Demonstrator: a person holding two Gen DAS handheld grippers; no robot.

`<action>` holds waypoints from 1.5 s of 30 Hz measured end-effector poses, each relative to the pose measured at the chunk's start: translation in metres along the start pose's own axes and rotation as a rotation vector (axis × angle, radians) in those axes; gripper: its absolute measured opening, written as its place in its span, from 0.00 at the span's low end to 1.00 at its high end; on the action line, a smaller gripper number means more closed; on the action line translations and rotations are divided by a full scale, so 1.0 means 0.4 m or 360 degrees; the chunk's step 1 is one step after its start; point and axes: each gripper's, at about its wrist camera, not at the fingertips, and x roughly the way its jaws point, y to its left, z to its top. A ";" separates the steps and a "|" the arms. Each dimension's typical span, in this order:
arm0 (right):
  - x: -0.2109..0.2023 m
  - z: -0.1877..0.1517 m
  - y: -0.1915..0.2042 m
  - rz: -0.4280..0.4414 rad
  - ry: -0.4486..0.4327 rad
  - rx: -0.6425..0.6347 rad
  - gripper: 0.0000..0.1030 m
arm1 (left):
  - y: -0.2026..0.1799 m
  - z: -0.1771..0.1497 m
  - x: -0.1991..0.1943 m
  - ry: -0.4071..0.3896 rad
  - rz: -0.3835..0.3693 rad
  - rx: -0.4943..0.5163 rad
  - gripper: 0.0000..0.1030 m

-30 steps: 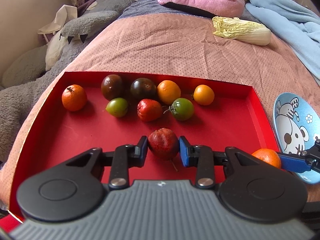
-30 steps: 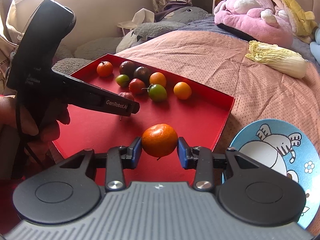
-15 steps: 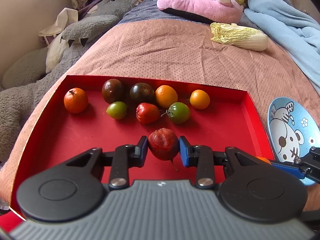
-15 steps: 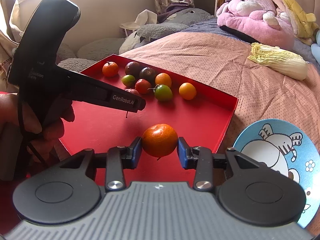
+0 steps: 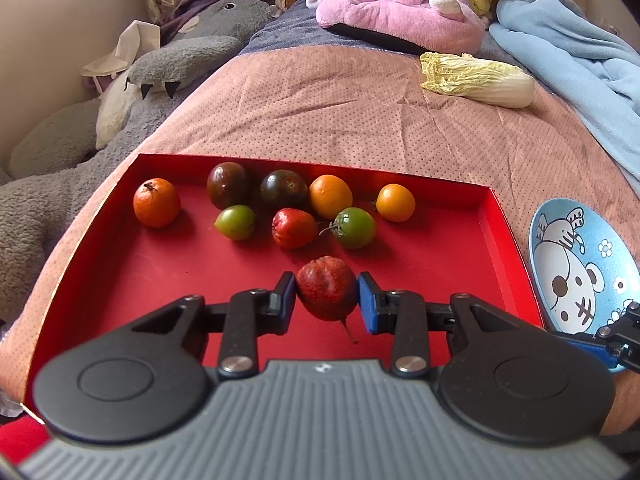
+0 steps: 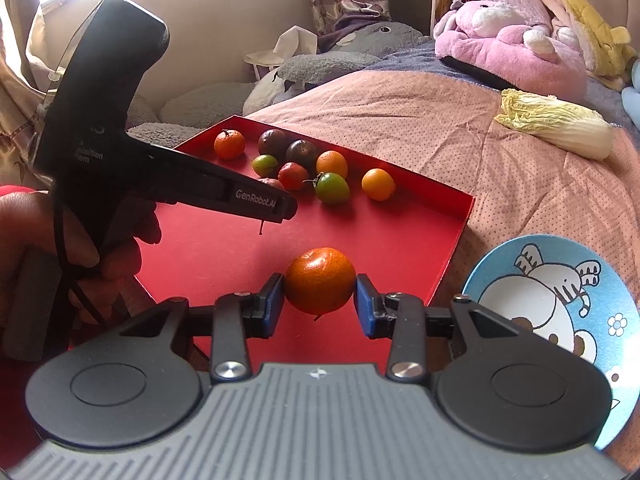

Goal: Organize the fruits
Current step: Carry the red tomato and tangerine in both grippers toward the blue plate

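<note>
My left gripper (image 5: 327, 298) is shut on a dark red ribbed fruit (image 5: 327, 293) with a thin stem, held above the red tray (image 5: 120, 280). Several fruits lie at the tray's far side: a tangerine (image 5: 156, 208), two dark tomatoes, a green one (image 5: 235, 222), a red one (image 5: 294, 228), an orange (image 5: 330, 197), a stemmed green tomato (image 5: 354, 227) and a yellow-orange one (image 5: 395, 203). My right gripper (image 6: 320, 299) is shut on a tangerine (image 6: 320, 286) over the tray's near right part. In the right wrist view the left gripper (image 6: 276, 204) reaches in from the left, a hand (image 6: 24, 236) on its handle.
A blue plate (image 6: 560, 304) with a cartoon animal lies on the pink bedspread right of the tray. A napa cabbage (image 5: 476, 78) lies farther back. Pink and grey plush toys and a blue blanket (image 5: 580, 64) line the bed's far end and left side.
The left wrist view has tipped slightly, so the tray and fruits sit lower in frame and the right gripper's tangerine has dropped out of sight. Both grips are unchanged.
</note>
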 end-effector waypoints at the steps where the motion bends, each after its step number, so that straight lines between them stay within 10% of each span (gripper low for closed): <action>1: -0.002 -0.001 0.000 0.0002 -0.0001 0.0001 0.43 | -0.002 0.000 -0.002 -0.0004 -0.0002 0.0001 0.36; 45: -0.173 -0.086 -0.190 -0.0239 -0.0146 0.0228 0.43 | -0.126 -0.012 -0.057 -0.0146 -0.0081 0.0179 0.36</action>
